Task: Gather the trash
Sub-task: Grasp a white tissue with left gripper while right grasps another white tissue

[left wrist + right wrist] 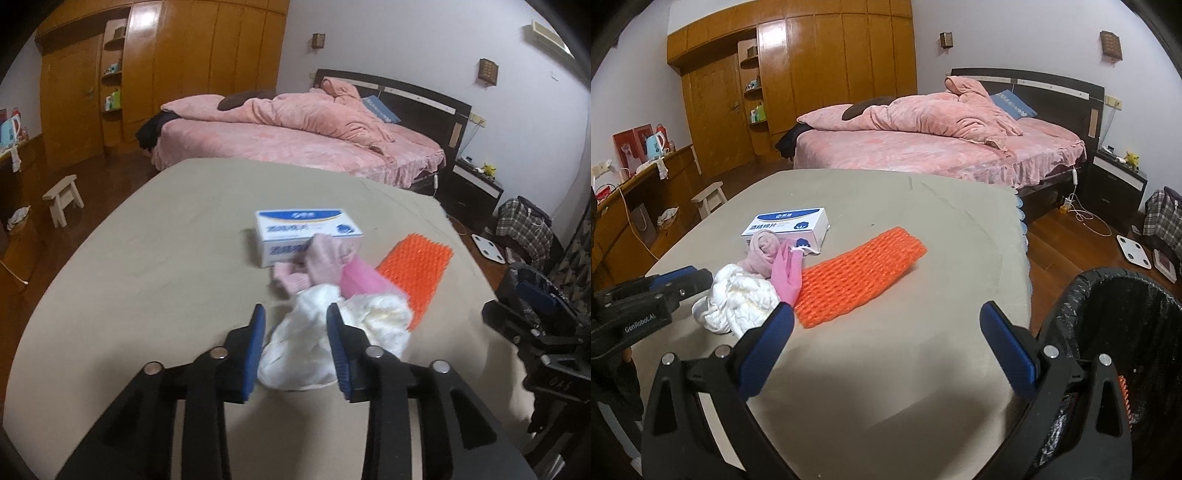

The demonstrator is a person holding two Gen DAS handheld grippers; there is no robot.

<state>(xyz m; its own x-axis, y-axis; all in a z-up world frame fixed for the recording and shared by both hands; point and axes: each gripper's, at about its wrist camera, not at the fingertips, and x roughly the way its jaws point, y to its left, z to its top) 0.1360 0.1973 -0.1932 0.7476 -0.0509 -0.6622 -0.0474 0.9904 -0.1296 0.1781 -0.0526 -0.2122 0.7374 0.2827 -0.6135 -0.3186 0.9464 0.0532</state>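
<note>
Beige cloth covers the desk [871,369], which stands in a bedroom with a pink bed [923,147] beyond its far edge.

Taking the white crumpled wad [314,347] as landmark: the left tool [295,345] straddles its left part, jaws partly open with the wad between the 2 pads, not visibly clamped. It looks soft, light and springy, perhaps tissue or thin padding, so it should crush easily; pinching the thick middle seems safer than a loose flap.

Just behind the wad lie a rolled pink cloth [762,245] and a pink glove [788,271], touching it, so a deep bite might drag them along. Further behind sits a white and blue box [786,225], stiff and light by its look.

Right of the wad, an orange foam net [857,275] lies flat, soft and airy, best pinched at an end.

Further right, the right tool [886,332] hovers over bare cloth, jaws wide open and empty. Beyond the desk's right edge stands the black-lined bin [1108,295], close by, with open room between.
</note>
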